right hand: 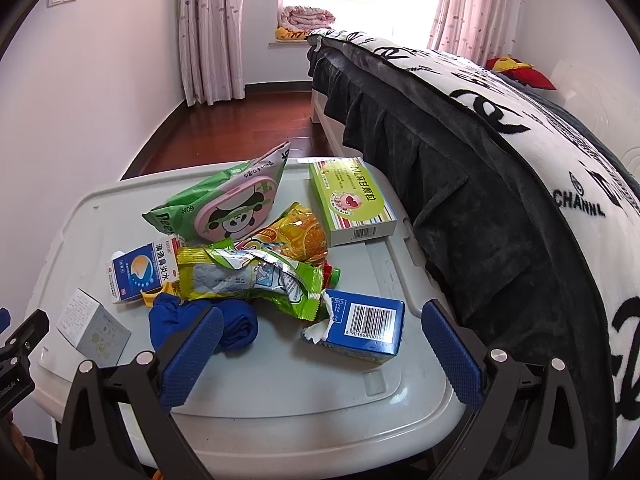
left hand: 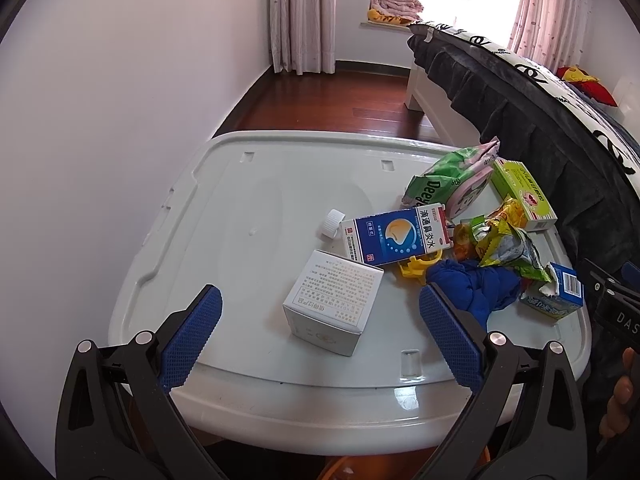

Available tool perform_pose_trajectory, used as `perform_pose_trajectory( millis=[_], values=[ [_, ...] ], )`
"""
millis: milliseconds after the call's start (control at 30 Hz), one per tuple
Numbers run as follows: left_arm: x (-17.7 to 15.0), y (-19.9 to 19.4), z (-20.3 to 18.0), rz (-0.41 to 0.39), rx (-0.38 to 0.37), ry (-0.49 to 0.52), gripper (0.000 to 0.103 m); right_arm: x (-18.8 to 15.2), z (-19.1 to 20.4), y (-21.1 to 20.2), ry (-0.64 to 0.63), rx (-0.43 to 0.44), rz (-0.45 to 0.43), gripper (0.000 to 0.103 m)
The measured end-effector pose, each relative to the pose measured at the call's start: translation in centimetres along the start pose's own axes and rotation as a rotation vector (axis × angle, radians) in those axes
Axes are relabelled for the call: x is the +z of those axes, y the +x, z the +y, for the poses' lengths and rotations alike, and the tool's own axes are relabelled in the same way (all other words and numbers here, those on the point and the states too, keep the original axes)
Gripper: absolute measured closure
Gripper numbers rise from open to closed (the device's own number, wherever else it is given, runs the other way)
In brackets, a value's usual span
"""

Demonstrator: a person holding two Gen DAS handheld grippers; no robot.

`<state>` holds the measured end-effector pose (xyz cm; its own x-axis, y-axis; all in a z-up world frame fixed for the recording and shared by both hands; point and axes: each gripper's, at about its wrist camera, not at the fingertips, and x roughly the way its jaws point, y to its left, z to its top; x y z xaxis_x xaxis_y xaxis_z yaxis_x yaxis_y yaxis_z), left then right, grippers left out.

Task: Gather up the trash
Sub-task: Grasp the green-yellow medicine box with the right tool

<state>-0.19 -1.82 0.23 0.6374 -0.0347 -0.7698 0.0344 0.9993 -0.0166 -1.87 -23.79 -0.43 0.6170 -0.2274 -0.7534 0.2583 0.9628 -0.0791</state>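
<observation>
Trash lies on a white plastic bin lid (left hand: 248,216). My left gripper (left hand: 320,320) is open and empty, its fingers either side of a white carton (left hand: 334,300). Beyond it lie a blue-and-white medicine box (left hand: 396,236), a white bottle cap (left hand: 333,222), a yellow clip (left hand: 418,266), a blue cloth (left hand: 476,284) and a green torn wrapper (left hand: 508,246). My right gripper (right hand: 322,330) is open and empty, just before a torn blue box (right hand: 364,326). The right wrist view also shows the blue cloth (right hand: 236,326), wrapper (right hand: 256,276), wet-wipes pack (right hand: 236,204) and green box (right hand: 352,200).
A bed with a dark skirt and a black-and-white blanket (right hand: 500,152) runs along the lid's right side. A white wall (left hand: 120,100) stands at the left. Wooden floor (left hand: 328,100) and pink curtains (left hand: 304,12) lie beyond. An orange object (left hand: 344,470) shows below the lid's front edge.
</observation>
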Motion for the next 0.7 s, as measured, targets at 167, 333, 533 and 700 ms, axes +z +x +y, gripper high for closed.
perform_pose_trajectory(
  millis=[167, 333, 533, 700],
  values=[
    [0.6, 0.2, 0.1, 0.004, -0.006, -0.004, 0.007, 0.9, -0.2, 0.5, -0.016, 0.004, 0.009, 0.005],
    [1.7, -0.3, 0.1, -0.024, -0.017, 0.000, 0.007, 5.9, -2.1, 2.0, 0.001, 0.045, 0.033, 0.005],
    [2.6, 0.2, 0.6, -0.032, -0.028, -0.005, 0.007, 12.4, -3.2, 10.0, 0.002, 0.063, 0.194, 0.005],
    [2.9, 1.4, 1.0, -0.018, -0.016, -0.004, 0.007, 14.7, -2.1, 18.5, -0.044, 0.054, 0.355, 0.005]
  ],
)
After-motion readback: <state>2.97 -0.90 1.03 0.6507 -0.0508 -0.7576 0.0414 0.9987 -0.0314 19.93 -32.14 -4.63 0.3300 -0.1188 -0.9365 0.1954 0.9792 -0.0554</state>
